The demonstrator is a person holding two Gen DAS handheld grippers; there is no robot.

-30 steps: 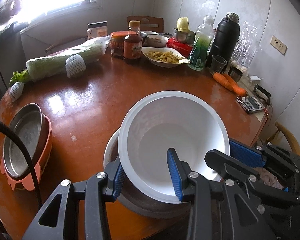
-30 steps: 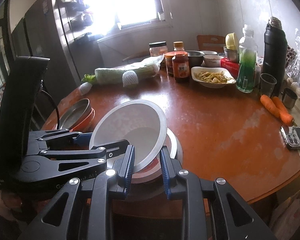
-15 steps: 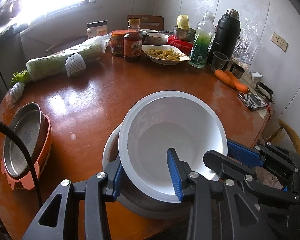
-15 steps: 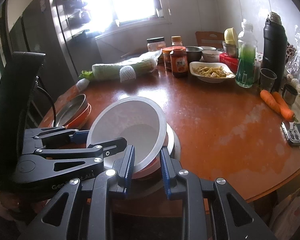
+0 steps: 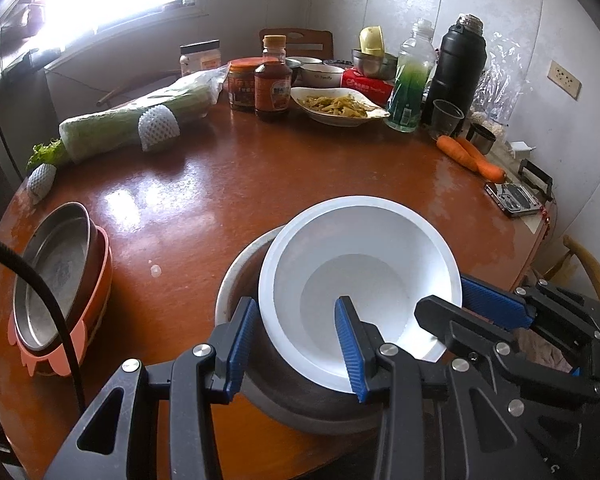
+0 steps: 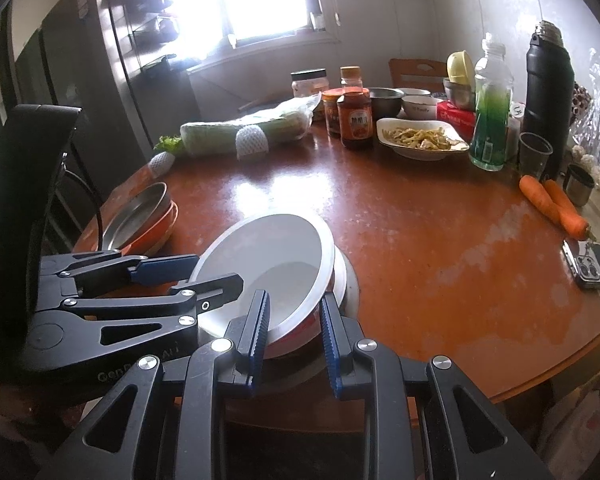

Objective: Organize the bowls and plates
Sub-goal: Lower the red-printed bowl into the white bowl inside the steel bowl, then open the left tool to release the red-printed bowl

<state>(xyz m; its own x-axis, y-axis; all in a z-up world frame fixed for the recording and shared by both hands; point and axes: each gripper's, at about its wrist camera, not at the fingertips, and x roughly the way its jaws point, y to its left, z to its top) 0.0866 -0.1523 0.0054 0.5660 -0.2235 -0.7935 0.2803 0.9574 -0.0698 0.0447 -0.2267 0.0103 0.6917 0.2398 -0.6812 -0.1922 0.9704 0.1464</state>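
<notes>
A white bowl [image 5: 360, 264] [image 6: 268, 248] leans tilted on a stack near the table's front edge. The stack is a white-rimmed plate [image 5: 236, 280] over a grey metal dish [image 5: 300, 404], and a red bowl [image 6: 300, 334] shows under the white one. My left gripper [image 5: 294, 302] [image 6: 218, 270] is shut across the bowl's near-left rim, one pad outside and one inside. From the other side, my right gripper [image 6: 294, 296] [image 5: 440, 294] is shut on the bowl's rim. A steel pan [image 5: 52, 272] [image 6: 136, 216] rests in an orange dish [image 5: 96, 300] at the left.
Along the far side of the round brown table [image 5: 260, 184] lie a wrapped cabbage [image 5: 132, 128], sauce jars [image 5: 272, 88], a plate of food [image 5: 336, 106], a green bottle [image 5: 412, 80] and a black flask [image 5: 456, 68]. Carrots [image 5: 468, 154] and a phone [image 5: 514, 198] lie at the right edge.
The white bowl sits slightly lower over the stack. Both grippers keep the same hold on its rim.
</notes>
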